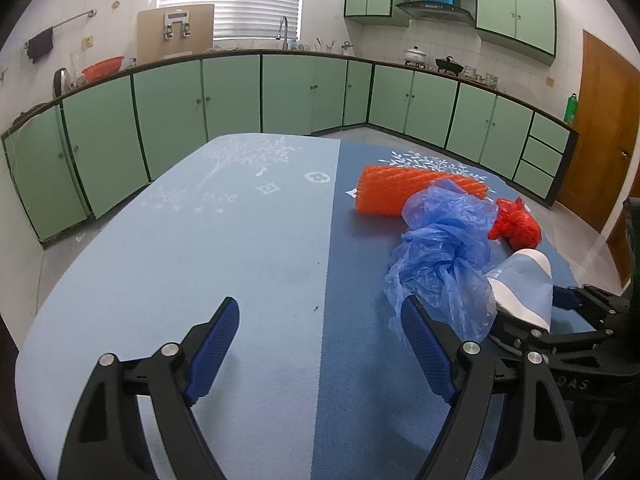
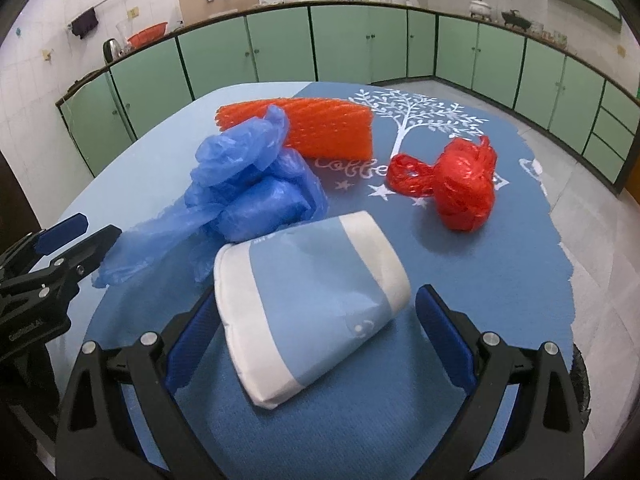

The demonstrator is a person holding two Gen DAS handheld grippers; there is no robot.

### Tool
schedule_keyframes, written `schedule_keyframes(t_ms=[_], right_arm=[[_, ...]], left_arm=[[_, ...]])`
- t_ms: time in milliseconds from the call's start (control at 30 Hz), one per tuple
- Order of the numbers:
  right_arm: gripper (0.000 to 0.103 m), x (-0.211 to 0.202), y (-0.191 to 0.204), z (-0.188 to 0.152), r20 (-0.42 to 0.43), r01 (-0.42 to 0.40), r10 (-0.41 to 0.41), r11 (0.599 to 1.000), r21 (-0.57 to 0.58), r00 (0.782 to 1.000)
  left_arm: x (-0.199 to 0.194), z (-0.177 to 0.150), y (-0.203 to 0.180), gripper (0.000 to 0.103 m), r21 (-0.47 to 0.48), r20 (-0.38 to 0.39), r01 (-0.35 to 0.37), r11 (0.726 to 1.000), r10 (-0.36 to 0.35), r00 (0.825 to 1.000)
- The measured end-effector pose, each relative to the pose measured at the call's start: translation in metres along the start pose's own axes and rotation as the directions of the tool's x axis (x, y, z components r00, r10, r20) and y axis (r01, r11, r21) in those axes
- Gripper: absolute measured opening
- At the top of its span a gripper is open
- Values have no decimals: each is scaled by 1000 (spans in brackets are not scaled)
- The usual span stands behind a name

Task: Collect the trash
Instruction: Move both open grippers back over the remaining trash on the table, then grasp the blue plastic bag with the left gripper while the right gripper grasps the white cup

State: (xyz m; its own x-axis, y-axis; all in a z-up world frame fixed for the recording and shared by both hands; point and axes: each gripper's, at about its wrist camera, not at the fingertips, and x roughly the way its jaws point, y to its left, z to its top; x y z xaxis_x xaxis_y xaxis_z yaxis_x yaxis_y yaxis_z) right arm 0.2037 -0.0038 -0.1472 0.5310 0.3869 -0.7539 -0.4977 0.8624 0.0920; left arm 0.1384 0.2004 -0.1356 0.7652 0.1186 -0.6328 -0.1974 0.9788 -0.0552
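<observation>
Tissue pack [image 2: 308,304] nearest; bag [image 2: 256,184] left (net sleeve [image 2: 320,128] behind).

Both fisheye views look forward along their own 2 fingers, low over the blue cloth-covered worktop [image 1: 240,264], toward the green kitchen cabinets [image 1: 236,96]. The left wrist view sits left and further back, seeing mostly bare cloth. The right wrist view sits close over the pale blue-and-white soft packet [image 2: 312,300]. Both share the crumpled blue plastic bag [image 1: 444,256], the orange foam net sleeve [image 2: 328,128], and the red knotted plastic bag [image 2: 460,188].
</observation>
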Motion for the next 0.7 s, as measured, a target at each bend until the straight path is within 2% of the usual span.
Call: schedule_keyframes(t_ms=[367,700], right_arm=[[78,-23,-11,-5,56,-7,5,999,34,998],[77,-53,-42,-3,114,48,-61,993,107,992]], left_arm=[[-6,1,-9,81,10,9,15,1000,-15,1000],[-7,12,-39,81,35,28,84,996,-85,996]])
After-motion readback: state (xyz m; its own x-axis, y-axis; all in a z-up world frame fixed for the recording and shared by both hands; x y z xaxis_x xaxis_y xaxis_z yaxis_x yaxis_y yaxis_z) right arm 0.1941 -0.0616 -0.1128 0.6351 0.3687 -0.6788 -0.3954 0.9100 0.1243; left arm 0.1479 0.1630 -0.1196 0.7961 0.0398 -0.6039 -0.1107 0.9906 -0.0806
